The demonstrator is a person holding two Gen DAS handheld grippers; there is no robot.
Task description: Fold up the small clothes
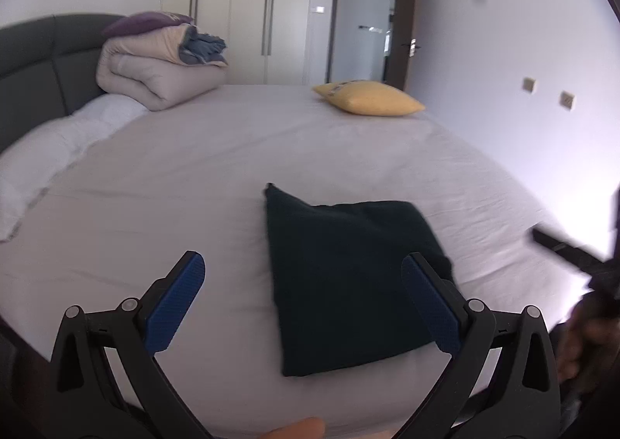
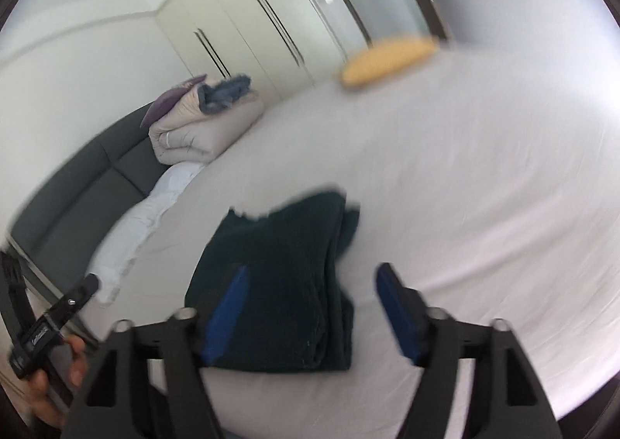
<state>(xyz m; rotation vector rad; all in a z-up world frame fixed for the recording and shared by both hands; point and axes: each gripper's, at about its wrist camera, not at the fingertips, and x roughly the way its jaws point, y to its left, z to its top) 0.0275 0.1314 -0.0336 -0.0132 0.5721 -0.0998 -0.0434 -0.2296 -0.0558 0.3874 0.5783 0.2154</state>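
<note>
A dark, almost black small garment (image 1: 348,280) lies folded into a rough rectangle on the pale bed sheet (image 1: 193,175). It also shows in the right wrist view (image 2: 283,284), blurred. My left gripper (image 1: 302,264) is open and empty above the bed, with the garment's near part between its blue pads (image 1: 174,307). My right gripper (image 2: 310,276) is open and empty over the garment's near right edge. The right gripper also shows at the left view's right edge (image 1: 562,249), and the left one at the right view's left edge (image 2: 54,319).
A folded beige duvet (image 1: 155,71) with a purple pillow on top sits by the grey headboard (image 1: 35,63). A white pillow (image 1: 58,144) lies at the left. A yellow cushion (image 1: 368,98) lies at the far side. Wardrobes (image 1: 240,5) and an open door (image 1: 407,12) stand behind.
</note>
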